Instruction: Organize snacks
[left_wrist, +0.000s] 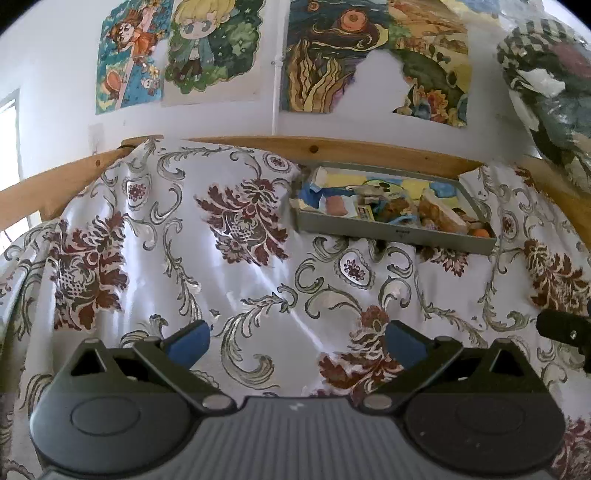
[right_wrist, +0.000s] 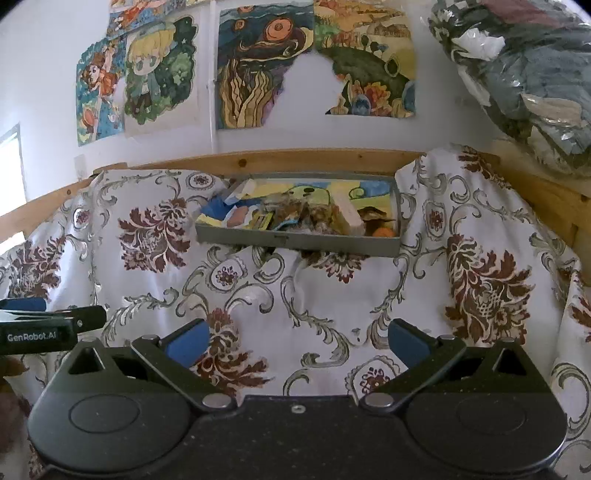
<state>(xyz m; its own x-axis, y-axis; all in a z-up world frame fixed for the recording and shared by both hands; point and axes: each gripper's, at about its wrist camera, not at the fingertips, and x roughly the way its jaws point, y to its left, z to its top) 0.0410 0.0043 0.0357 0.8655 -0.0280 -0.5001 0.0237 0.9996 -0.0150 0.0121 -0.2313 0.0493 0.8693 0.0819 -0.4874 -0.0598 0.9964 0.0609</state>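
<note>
A shallow grey tray (left_wrist: 395, 232) (right_wrist: 295, 242) rests on a floral cloth near the wooden back rail. It holds several snacks: packets, a pink piece (left_wrist: 334, 205) (right_wrist: 238, 218), a wedge-shaped pack (left_wrist: 441, 212) (right_wrist: 349, 216) and a small orange item (left_wrist: 480, 233) (right_wrist: 384, 232). My left gripper (left_wrist: 297, 345) is open over the cloth, well short of the tray, with nothing between its blue pads. My right gripper (right_wrist: 297, 343) is open too, facing the tray from the near side, also holding nothing. In the right wrist view the left gripper (right_wrist: 44, 321) shows at the left edge.
The white cloth with dark red flowers (left_wrist: 240, 258) (right_wrist: 480, 277) covers the whole surface and lies in folds. A wooden rail (left_wrist: 332, 146) (right_wrist: 295, 158) runs behind the tray. Posters hang on the wall (left_wrist: 369, 55). A bundle in clear plastic (right_wrist: 524, 74) sits at the far right.
</note>
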